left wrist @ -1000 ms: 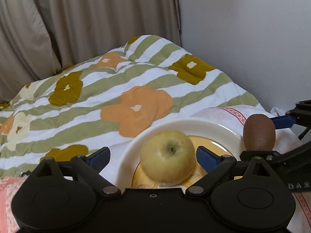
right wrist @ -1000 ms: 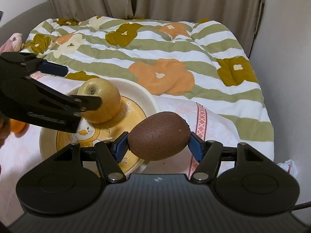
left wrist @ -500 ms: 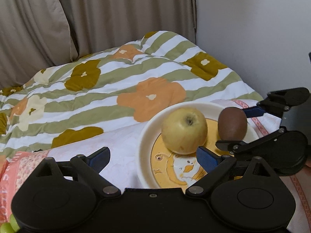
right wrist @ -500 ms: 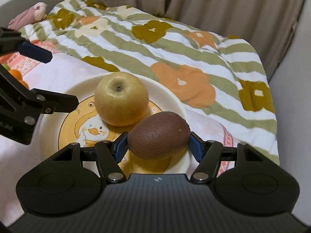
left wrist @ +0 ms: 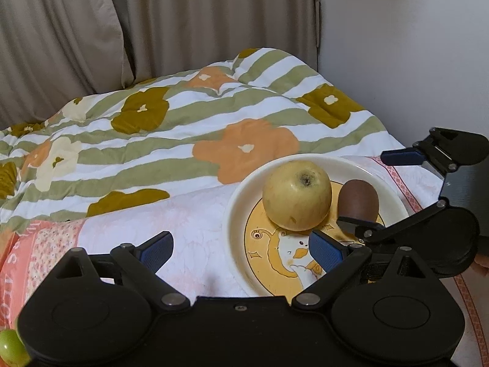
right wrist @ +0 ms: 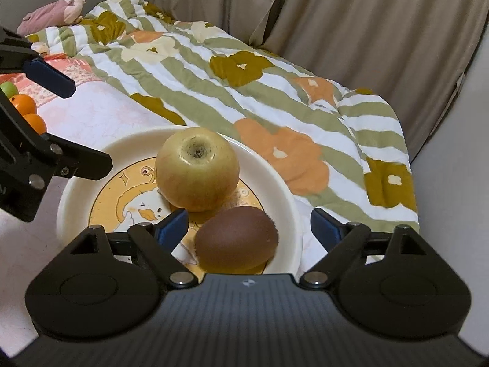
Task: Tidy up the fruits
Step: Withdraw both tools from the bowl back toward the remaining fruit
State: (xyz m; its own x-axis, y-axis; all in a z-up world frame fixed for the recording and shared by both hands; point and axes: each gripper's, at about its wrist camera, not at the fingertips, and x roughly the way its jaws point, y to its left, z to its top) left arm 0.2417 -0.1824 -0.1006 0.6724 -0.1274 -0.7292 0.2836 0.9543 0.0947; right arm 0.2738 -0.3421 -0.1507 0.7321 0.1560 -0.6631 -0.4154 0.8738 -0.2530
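A white plate point(right wrist: 292, 202) with a yellow duck picture lies on a pink sheet on the bed. A yellow apple point(right wrist: 197, 169) sits upright on it. Beside the apple, a brown kiwi point(right wrist: 237, 240) lies on the plate. My right gripper point(right wrist: 249, 227) straddles the kiwi with its jaws opening, and the blue pads stand clear of the fruit. In the left wrist view, the apple point(left wrist: 296, 194) and kiwi point(left wrist: 357, 195) sit on the plate point(left wrist: 235, 214). My left gripper point(left wrist: 240, 246) is open over the plate's left rim and holds nothing.
A striped flower quilt point(left wrist: 152, 153) covers the bed behind the plate. Curtains hang behind it, and a white wall point(left wrist: 397, 61) stands at the right. Two oranges point(right wrist: 26, 105) and a green fruit point(right wrist: 8, 88) lie left of the plate. A plush toy point(right wrist: 52, 12) rests far back.
The right gripper carried the kiwi over the plate, then its jaws opened and the kiwi came to rest beside the apple. The left gripper drew back left, away from the apple.
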